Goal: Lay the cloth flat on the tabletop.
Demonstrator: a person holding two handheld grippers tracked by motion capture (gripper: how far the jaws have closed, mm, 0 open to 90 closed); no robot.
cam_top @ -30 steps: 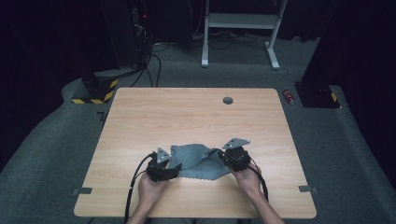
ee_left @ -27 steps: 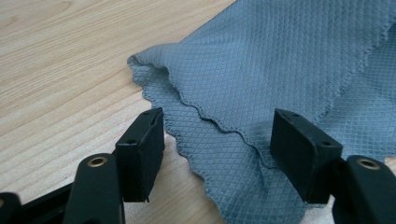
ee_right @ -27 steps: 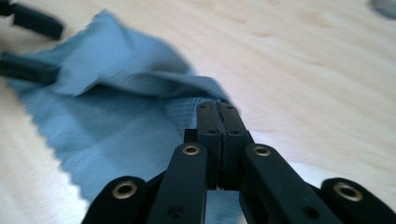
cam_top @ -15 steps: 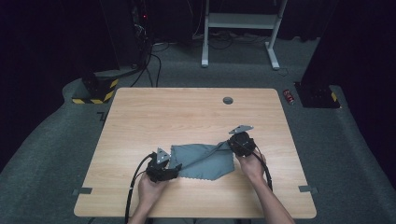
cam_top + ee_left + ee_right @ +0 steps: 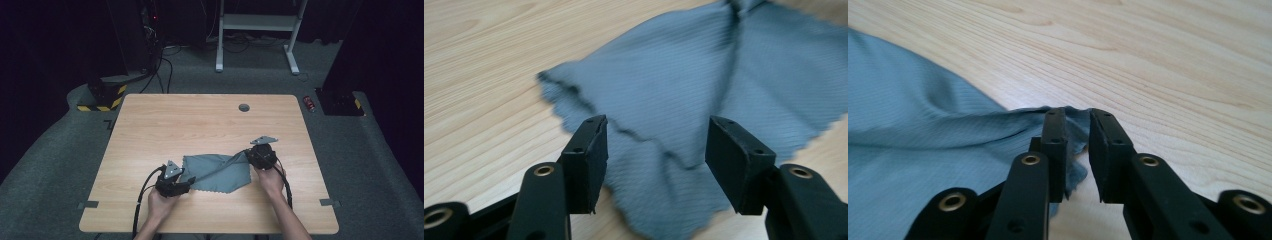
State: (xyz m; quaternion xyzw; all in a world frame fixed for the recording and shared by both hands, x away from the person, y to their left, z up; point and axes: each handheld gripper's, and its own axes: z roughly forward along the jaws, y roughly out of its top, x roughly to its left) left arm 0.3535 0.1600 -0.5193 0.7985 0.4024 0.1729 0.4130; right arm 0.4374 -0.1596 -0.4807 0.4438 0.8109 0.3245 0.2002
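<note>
Grey cloth (image 5: 220,172) on wooden worktop (image 5: 200,125) — near-edge zone, a gripper at either end.

Cloth lies spread near the worktop's near edge, about midway between its left and right edges, one ridge running corner to corner; the far half of the worktop and both side margins are bare wood, save a small round grommet (image 5: 244,107) near the far edge. Left gripper (image 5: 654,160) — at the cloth's near-left corner, jaws standing wide and just now narrowing a little; the scalloped corner lies flat between them, pads not pressing it. Right gripper (image 5: 1079,150) — at the cloth's far-right corner, jaws narrow with a slim gap, just now easing apart; the bunched corner sits against the left pad, whether still pinched cannot be told.
</note>
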